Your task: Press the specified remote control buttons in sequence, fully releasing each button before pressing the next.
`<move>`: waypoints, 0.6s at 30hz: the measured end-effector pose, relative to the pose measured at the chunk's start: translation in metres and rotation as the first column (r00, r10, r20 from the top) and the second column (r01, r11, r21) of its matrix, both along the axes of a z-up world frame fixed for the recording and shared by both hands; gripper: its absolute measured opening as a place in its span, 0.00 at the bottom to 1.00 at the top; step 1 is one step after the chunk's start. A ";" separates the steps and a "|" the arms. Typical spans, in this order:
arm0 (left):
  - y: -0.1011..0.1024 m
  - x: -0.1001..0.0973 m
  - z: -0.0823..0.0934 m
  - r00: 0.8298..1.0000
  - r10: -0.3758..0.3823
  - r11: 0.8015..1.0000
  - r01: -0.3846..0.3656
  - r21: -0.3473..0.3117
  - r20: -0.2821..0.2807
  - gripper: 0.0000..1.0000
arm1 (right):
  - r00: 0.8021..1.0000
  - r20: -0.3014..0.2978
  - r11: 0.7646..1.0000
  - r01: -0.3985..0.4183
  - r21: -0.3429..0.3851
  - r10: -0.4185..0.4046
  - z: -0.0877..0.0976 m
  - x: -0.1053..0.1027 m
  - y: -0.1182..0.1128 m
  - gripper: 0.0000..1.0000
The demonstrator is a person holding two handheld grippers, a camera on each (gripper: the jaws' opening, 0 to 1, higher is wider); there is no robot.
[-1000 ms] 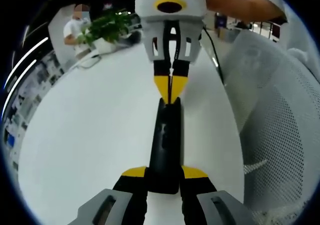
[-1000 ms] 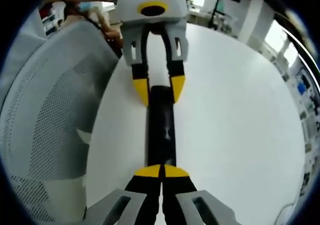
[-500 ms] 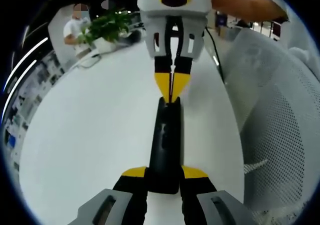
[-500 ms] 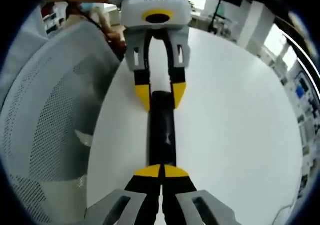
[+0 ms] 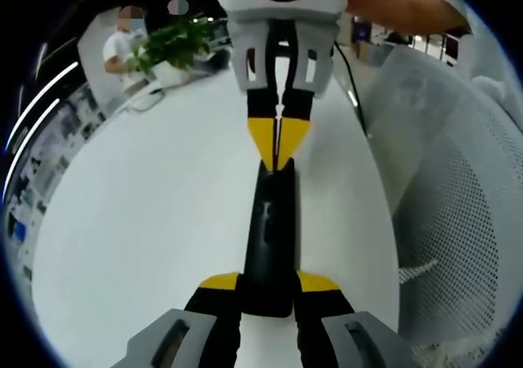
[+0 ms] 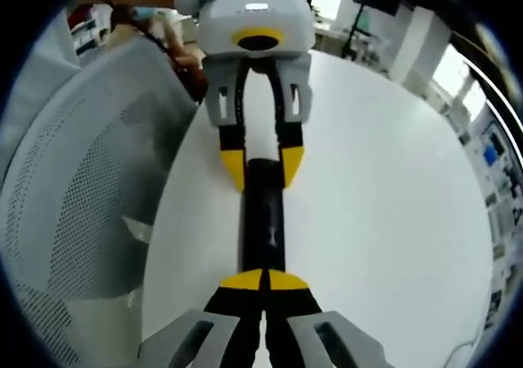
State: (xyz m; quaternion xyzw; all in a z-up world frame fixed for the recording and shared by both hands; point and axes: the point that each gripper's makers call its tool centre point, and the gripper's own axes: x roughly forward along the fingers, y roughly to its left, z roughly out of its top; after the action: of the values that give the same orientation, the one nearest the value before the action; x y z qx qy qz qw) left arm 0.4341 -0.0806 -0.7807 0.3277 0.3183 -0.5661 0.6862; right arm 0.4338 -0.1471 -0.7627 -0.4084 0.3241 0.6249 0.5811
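Left gripper view: black remote control (image 5: pixel 271 237) lying lengthwise on a white table (image 5: pixel 147 221), running from 6 o'clock up toward the centre. Near end of the remote clamped between the yellow-tipped jaws of the left gripper (image 5: pixel 268 290), one jaw on each long side. At the far end, just above centre, the right gripper (image 5: pixel 278 151) coming down from 12 o'clock, its yellow tips pressed together into a single point that meets the remote's far end. Whether that point presses a button: cannot tell. At 10 to 11 o'clock, a green potted plant (image 5: pixel 176 41) at the table's far edge, with a person in white (image 5: pixel 122 49) beside it. At 3 to 4 o'clock, a white mesh chair back (image 5: pixel 458 221). At 1 o'clock, a bare forearm (image 5: pixel 400 12) behind the right gripper.

Right gripper view: same remote (image 6: pixel 263 221) seen from its other end, again running from 6 o'clock toward the centre on the white table (image 6: pixel 384 204). Right gripper's yellow tips (image 6: pixel 264 280) closed together at 6 o'clock, resting at the remote's near end. At 12 o'clock, the left gripper (image 6: pixel 261 165), jaws apart and straddling the remote's far end, gripping its sides. White mesh chair back (image 6: pixel 82 213) from 7 to 10 o'clock. Bright windows (image 6: pixel 458 57) at 2 o'clock.
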 end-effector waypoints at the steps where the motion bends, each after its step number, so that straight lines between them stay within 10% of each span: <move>1: 0.000 0.000 0.000 1.000 0.001 1.000 -0.001 0.000 0.000 0.23 | 1.000 -0.001 1.000 -0.004 -0.002 0.004 -0.001 0.000 0.001 0.00; 18: 0.001 0.001 0.000 1.000 0.002 1.000 -0.002 -0.009 -0.004 0.23 | 1.000 -0.018 1.000 -0.025 -0.008 0.025 -0.008 0.000 0.008 0.00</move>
State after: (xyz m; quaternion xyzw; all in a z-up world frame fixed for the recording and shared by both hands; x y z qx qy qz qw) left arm 0.4348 -0.0800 -0.7811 0.3233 0.3176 -0.5672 0.6877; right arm 0.4333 -0.1389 -0.7703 -0.4089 0.3268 0.6345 0.5687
